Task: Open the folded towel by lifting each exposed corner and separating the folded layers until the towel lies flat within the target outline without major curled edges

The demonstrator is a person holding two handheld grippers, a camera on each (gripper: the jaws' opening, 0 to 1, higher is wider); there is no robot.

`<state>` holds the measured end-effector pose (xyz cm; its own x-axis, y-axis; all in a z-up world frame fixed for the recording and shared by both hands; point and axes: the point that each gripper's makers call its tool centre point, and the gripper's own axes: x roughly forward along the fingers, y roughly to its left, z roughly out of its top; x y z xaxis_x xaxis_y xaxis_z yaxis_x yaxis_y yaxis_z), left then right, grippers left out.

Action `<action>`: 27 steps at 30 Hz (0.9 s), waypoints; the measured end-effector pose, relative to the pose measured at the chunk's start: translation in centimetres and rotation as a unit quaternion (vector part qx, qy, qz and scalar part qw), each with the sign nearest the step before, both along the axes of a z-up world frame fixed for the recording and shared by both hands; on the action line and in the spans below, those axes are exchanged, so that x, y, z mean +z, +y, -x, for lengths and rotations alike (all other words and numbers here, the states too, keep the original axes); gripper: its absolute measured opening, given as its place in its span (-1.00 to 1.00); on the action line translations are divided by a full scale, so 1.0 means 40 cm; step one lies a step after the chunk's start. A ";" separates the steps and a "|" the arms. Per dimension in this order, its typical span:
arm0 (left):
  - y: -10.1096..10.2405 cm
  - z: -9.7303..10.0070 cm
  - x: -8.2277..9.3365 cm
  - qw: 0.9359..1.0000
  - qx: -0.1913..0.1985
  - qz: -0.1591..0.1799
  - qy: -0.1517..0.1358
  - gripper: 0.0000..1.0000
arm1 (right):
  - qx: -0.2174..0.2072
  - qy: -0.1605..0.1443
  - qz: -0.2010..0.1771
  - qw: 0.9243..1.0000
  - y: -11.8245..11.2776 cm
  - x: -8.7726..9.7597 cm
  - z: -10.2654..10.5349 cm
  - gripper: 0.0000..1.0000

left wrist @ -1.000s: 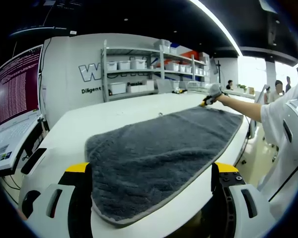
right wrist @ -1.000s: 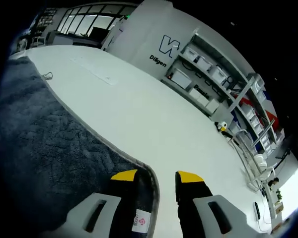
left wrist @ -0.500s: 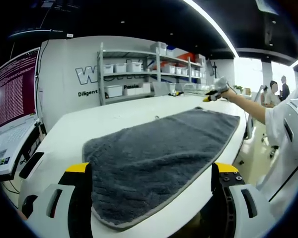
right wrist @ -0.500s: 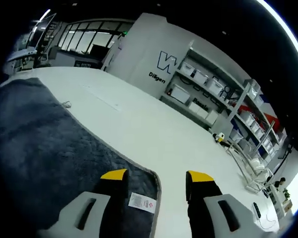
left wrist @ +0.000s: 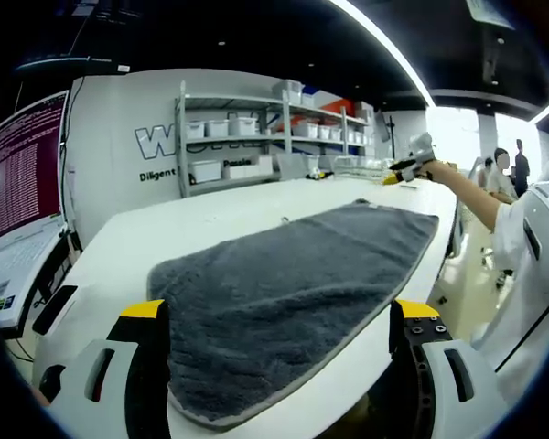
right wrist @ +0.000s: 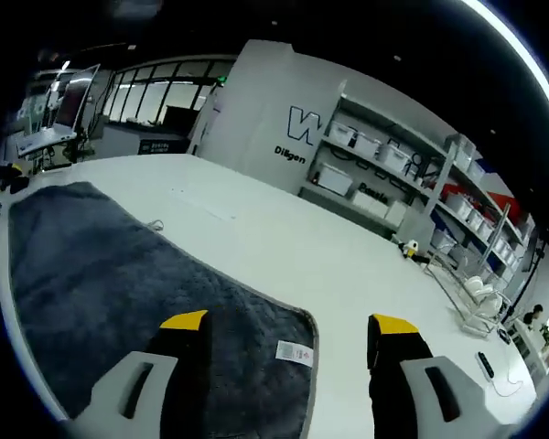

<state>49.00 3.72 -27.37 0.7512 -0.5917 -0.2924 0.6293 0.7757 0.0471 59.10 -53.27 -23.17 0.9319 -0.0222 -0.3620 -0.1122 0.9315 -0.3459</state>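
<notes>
A dark grey towel [left wrist: 284,293] with a light edge lies spread flat on the white table [left wrist: 174,233]. My left gripper [left wrist: 276,315] stands open above its near end, touching nothing. In the left gripper view the right gripper [left wrist: 412,167] is raised above the towel's far end on a person's outstretched arm. In the right gripper view the towel [right wrist: 119,293] stretches away to the left, with a white label [right wrist: 295,352] near its corner. My right gripper [right wrist: 288,322] hangs open above that corner, with nothing between its fingers.
Shelves with white bins [left wrist: 247,137] stand behind the table, seen too as shelves [right wrist: 384,178]. A monitor [left wrist: 23,174] and laptop [left wrist: 18,265] sit at the left. A small yellow object [right wrist: 408,249] and a wire rack [right wrist: 471,297] lie on the table's far right. People stand at the back right [left wrist: 505,169].
The right gripper has opened wider and risen off the towel's far corner. The towel lies still. The left gripper has barely moved.
</notes>
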 end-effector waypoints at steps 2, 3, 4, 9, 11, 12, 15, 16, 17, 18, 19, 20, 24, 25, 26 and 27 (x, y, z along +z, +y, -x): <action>0.000 0.000 -0.002 1.000 0.000 0.000 0.001 0.96 | 0.004 -0.006 -0.012 1.000 0.008 0.009 0.018 0.47; 0.000 0.000 -0.002 1.000 0.000 -0.001 0.001 0.96 | 0.006 -0.008 -0.016 1.000 0.010 0.012 0.024 0.49; 0.000 0.000 -0.003 1.000 0.000 -0.001 0.001 0.96 | 0.007 -0.009 -0.017 1.000 0.015 0.016 0.034 0.51; 0.001 -0.001 -0.002 1.000 0.001 0.001 0.000 0.97 | 0.018 -0.010 -0.021 1.000 0.035 0.024 0.084 0.55; 0.002 -0.001 -0.002 1.000 0.003 0.001 0.000 0.98 | 0.022 -0.023 -0.037 0.999 0.045 0.036 0.106 0.57; 0.002 -0.001 -0.002 1.000 0.003 0.001 0.000 0.98 | 0.026 -0.026 -0.043 0.998 0.052 0.041 0.124 0.58; 0.003 0.000 -0.003 1.000 0.004 0.001 0.000 0.98 | 0.027 -0.030 -0.046 0.998 0.060 0.047 0.160 0.61; 0.004 0.000 -0.002 1.000 0.004 0.001 0.000 0.98 | 0.026 -0.029 -0.045 0.998 0.063 0.047 0.175 0.62; 0.004 0.000 -0.002 1.000 0.004 0.001 -0.001 0.98 | 0.022 -0.028 -0.045 0.998 0.063 0.045 0.189 0.63; 0.005 0.001 -0.002 1.000 0.005 0.002 -0.001 0.98 | 0.020 -0.030 -0.046 0.998 0.066 0.045 0.201 0.64; 0.006 0.001 -0.002 1.000 0.005 0.002 -0.001 0.98 | 0.019 -0.033 -0.048 0.998 0.067 0.046 0.214 0.66; 0.007 0.002 -0.003 1.000 0.006 0.002 -0.001 0.99 | 0.019 -0.034 -0.051 0.998 0.071 0.044 0.229 0.67; 0.011 0.004 -0.007 1.000 0.007 0.000 0.001 0.99 | 0.014 -0.033 -0.055 0.998 0.078 0.032 0.277 0.72; 0.012 0.004 -0.007 1.000 0.008 0.000 0.001 0.99 | 0.013 -0.031 -0.057 0.998 0.080 0.028 0.287 0.74; 0.012 0.004 -0.007 1.000 0.008 0.000 0.001 0.99 | 0.013 -0.028 -0.059 0.998 0.086 0.022 0.300 0.75; 0.013 0.004 -0.007 1.000 0.008 0.000 0.001 0.99 | 0.013 -0.027 -0.060 0.998 0.092 0.019 0.308 0.77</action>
<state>48.85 4.25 -27.66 0.7600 -0.5795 -0.2942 0.6167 0.7859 0.0451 46.79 -49.60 -22.41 0.9495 0.0438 -0.3106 -0.1221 0.9637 -0.2374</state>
